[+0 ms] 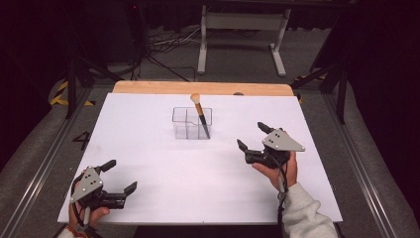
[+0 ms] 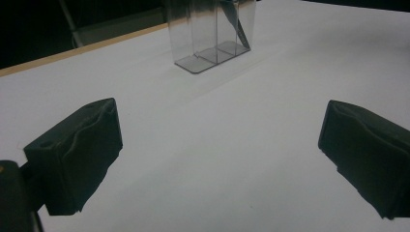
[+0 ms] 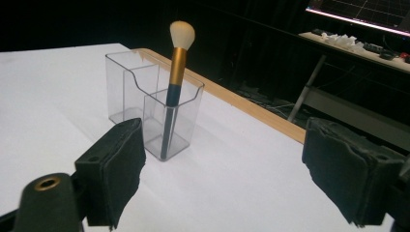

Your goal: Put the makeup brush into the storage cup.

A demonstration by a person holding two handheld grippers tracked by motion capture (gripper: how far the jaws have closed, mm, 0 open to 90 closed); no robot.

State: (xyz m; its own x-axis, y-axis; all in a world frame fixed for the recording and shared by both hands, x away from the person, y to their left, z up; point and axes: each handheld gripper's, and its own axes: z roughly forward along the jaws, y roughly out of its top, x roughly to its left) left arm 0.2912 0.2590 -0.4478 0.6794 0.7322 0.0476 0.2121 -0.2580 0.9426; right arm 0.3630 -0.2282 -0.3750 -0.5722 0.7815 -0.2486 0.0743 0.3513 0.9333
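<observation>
Both grippers, left (image 1: 118,177) and right (image 1: 253,136), gape empty; 1 brush (image 1: 200,113) stands in 1 clear holder (image 1: 184,123).

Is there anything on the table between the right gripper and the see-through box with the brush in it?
No. In the high view, only bare white table lies between the right gripper and the clear plastic box holding the gold-handled brush.

Beyond the tongs: grey carpet floor (image 1: 233,54), a white table frame (image 1: 241,25), loose cables (image 1: 168,42), dark surroundings.
</observation>
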